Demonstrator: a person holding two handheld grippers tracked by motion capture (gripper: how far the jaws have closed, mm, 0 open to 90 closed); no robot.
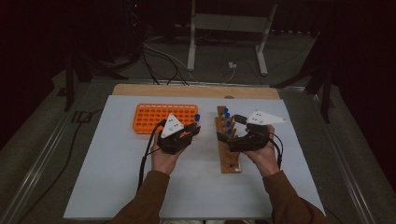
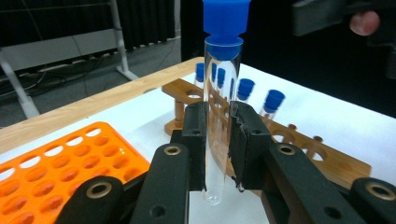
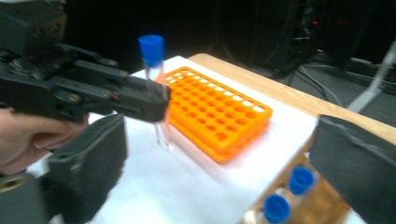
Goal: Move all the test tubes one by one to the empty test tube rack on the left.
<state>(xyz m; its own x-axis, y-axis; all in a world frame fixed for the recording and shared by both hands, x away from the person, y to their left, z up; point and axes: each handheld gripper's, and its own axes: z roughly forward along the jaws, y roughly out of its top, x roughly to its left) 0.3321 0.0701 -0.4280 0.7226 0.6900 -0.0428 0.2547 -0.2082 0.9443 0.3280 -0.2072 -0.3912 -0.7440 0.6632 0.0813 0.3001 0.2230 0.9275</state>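
Dim room, far side almost black. Grey floor around a table topped by a pale grey-white sheet, with a bare wooden edge strip along the far side. Beyond the table, a white metal stand on two splayed feet. Black and white cables strewn over the floor near the stand, one more trailing along the left. Metal rail running along the floor on the left. Dark curtain behind the stand.
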